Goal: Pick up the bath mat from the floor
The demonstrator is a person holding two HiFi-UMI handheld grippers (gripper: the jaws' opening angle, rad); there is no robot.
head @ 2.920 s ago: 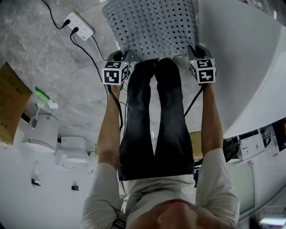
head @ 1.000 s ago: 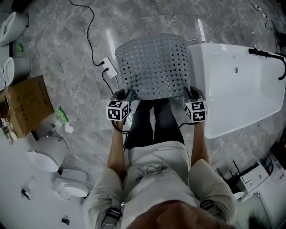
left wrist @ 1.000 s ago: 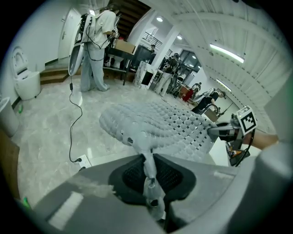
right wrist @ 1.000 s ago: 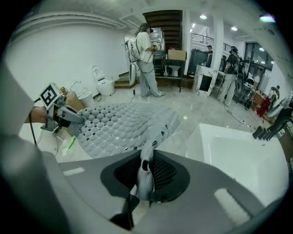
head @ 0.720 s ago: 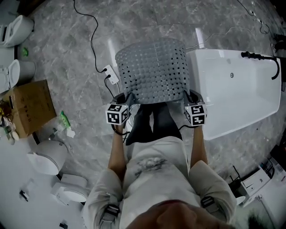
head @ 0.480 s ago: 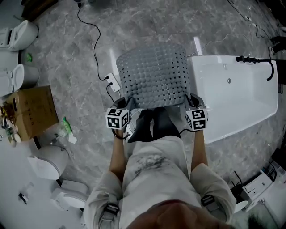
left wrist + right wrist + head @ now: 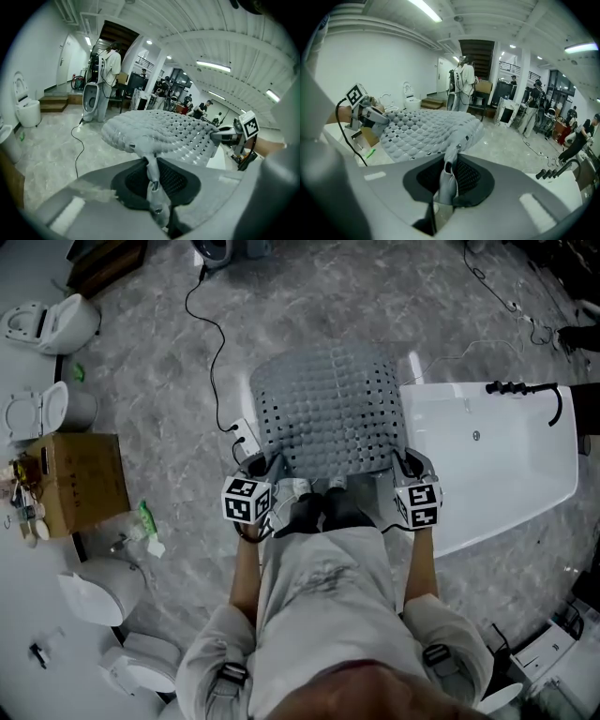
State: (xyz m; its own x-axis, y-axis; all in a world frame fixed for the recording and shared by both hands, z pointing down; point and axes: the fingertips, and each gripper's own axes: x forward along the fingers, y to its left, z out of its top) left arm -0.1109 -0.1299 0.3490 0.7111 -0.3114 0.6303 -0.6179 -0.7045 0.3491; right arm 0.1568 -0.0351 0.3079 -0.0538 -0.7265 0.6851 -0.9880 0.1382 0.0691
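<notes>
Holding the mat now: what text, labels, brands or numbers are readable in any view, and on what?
No text can be read anywhere.
Left marker cube and right marker cube: black-and-white square patterns only, no letters or numbers.
Cardboard box: any print is too small to read.
Bath mat: no label or brand shows.

bright ceiling strips, fisheye edges, sharp
</notes>
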